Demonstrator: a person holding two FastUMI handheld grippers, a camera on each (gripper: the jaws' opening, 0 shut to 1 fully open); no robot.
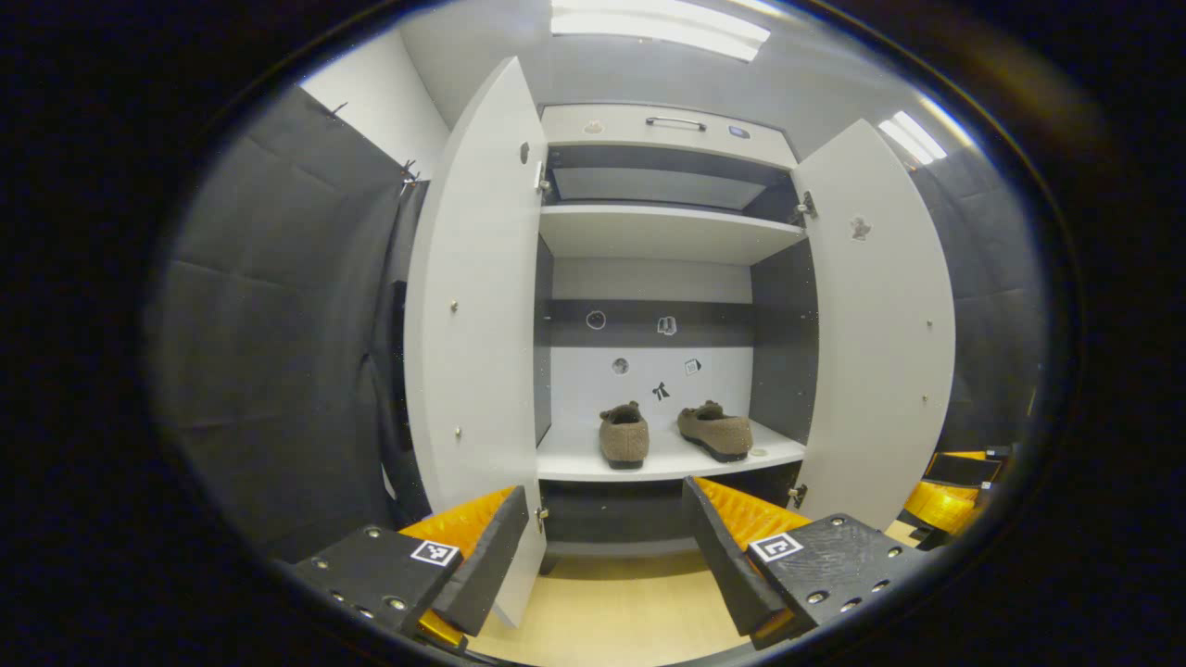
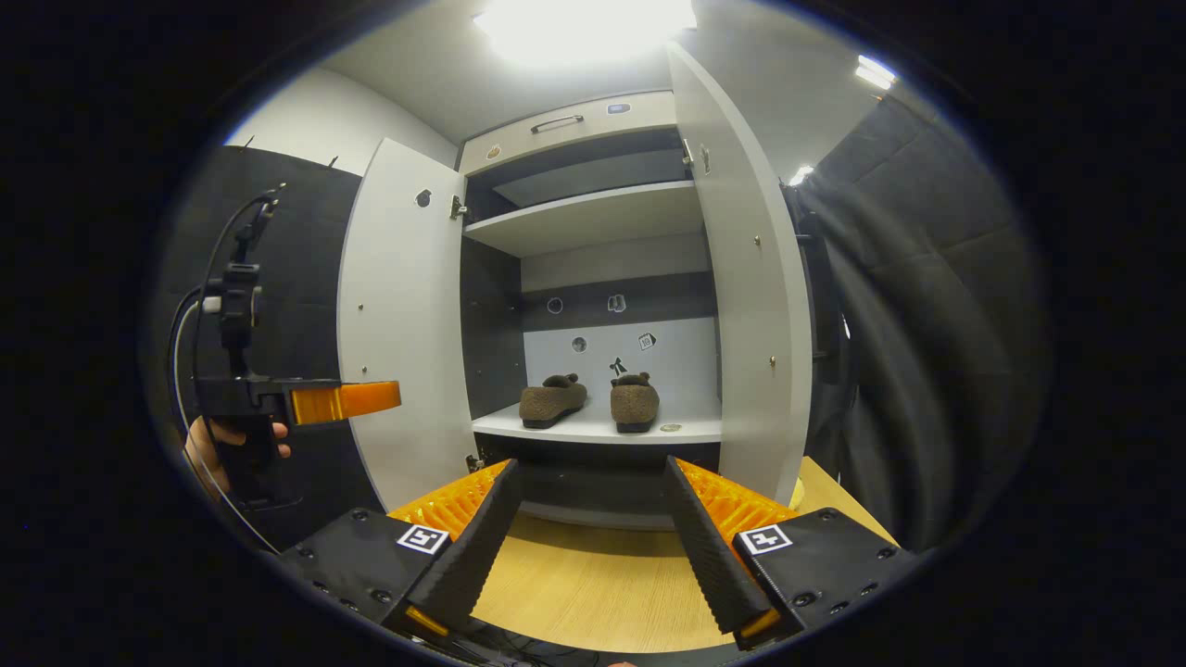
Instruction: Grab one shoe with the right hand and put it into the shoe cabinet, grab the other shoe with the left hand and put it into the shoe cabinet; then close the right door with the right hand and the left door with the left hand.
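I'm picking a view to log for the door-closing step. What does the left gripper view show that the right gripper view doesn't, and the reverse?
Left gripper view: the right door's inner face nearly head-on, sticker included.
Right gripper view: the left gripper side-on, with the hand holding it and its cable.
Both: two shoes on the shelf, both doors open, left gripper and right gripper open.

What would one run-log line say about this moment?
shoes: both on cabinet shelf | left door: open | right door: open | left tongs: open, empty | right tongs: open, empty | next: close doors
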